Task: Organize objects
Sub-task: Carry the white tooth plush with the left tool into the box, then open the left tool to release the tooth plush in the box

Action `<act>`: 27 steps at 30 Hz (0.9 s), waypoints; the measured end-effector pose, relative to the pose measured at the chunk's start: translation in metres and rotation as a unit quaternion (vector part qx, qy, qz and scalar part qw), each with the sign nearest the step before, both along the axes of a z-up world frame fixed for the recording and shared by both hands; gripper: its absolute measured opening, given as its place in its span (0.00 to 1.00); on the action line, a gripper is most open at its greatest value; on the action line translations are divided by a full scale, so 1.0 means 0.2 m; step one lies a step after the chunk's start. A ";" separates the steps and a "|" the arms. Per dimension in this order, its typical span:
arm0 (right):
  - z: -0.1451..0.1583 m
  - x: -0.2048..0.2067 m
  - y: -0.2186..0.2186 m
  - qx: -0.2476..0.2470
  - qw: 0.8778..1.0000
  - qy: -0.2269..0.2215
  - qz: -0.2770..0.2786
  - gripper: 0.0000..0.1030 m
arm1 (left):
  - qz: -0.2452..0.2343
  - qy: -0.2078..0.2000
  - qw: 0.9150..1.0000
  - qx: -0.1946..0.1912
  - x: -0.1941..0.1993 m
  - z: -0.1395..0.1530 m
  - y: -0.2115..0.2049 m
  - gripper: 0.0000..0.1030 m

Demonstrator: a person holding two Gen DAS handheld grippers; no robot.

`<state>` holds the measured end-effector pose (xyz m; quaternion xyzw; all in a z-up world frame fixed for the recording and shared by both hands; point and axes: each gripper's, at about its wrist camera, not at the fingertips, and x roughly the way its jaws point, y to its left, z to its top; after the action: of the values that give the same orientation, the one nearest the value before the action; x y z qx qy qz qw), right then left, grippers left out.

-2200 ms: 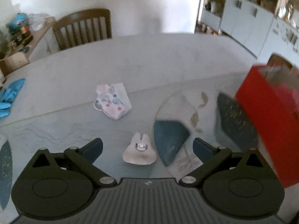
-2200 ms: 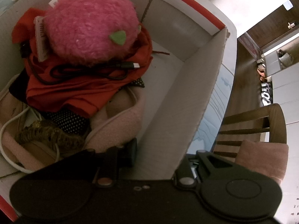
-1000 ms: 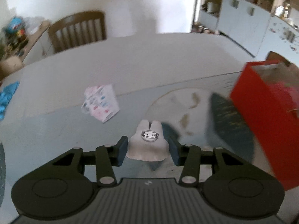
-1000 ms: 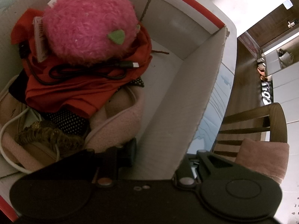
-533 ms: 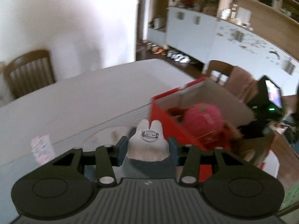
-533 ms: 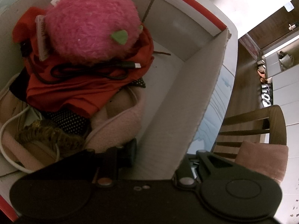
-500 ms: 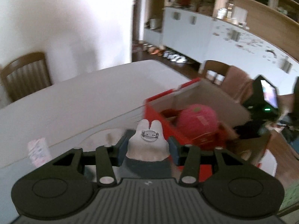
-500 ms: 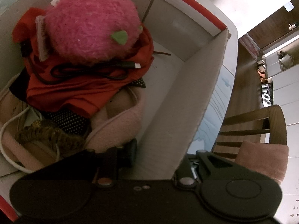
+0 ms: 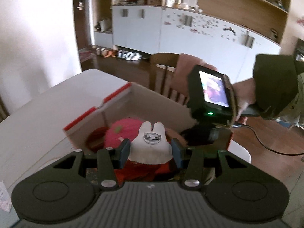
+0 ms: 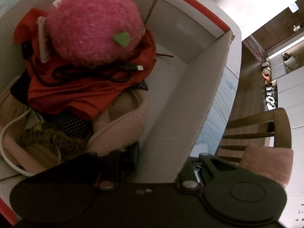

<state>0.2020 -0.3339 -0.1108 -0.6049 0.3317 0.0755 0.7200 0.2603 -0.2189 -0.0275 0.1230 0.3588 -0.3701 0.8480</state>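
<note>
My left gripper (image 9: 150, 151) is shut on a small white rabbit-shaped pin (image 9: 152, 142), its metal clasp facing me. It hangs above the open red-rimmed cardboard box (image 9: 152, 102), over the pink plush ball (image 9: 117, 131). In the right wrist view the box wall (image 10: 190, 104) runs between the jaws of my right gripper (image 10: 165, 159), which is shut on it, one finger inside and one outside. Inside lie the pink plush ball (image 10: 91, 24), a red cloth (image 10: 76, 91), a black cable (image 10: 95, 72) and a pink fuzzy slipper (image 10: 121, 125).
A hand in a dark sleeve (image 9: 273, 83) holds the right gripper's body with its lit screen (image 9: 212, 89) at the box's far right corner. A wooden chair (image 10: 266, 129) with a pink cushion stands beyond the table (image 9: 47, 104). A patterned packet (image 9: 3, 195) lies far left.
My left gripper rose off the table with the rabbit pin and swung right, from over the tabletop to above the box. The right gripper stayed clamped on the box wall.
</note>
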 end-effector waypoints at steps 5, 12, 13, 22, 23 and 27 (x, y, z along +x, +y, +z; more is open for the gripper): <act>0.00 0.00 0.00 0.001 1.000 0.000 0.000 0.18 | -0.021 0.009 1.000 0.008 0.00 -0.07 -0.12 0.44; 0.00 -0.01 0.01 0.002 1.000 0.000 0.000 0.18 | -0.046 0.012 0.999 0.026 -0.01 -0.15 -0.26 0.44; 0.00 -0.01 0.01 0.002 1.000 0.000 0.000 0.18 | -0.048 0.013 0.998 0.028 -0.01 -0.16 -0.27 0.44; 0.00 -0.01 0.01 0.002 1.000 0.000 0.001 0.18 | -0.040 0.019 0.997 0.063 0.03 -0.31 -0.33 0.44; 0.00 -0.01 0.01 0.002 1.000 0.000 0.001 0.18 | -0.040 0.022 0.997 0.066 0.04 -0.32 -0.32 0.44; 0.00 -0.01 0.01 0.002 1.000 0.000 0.000 0.18 | -0.042 0.036 0.995 0.079 0.06 -0.39 -0.33 0.44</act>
<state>0.1999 -0.3321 -0.1107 -0.6035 0.3312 0.0764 0.7213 0.2732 -0.2857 -0.1050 0.1912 0.4115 -0.3802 0.8060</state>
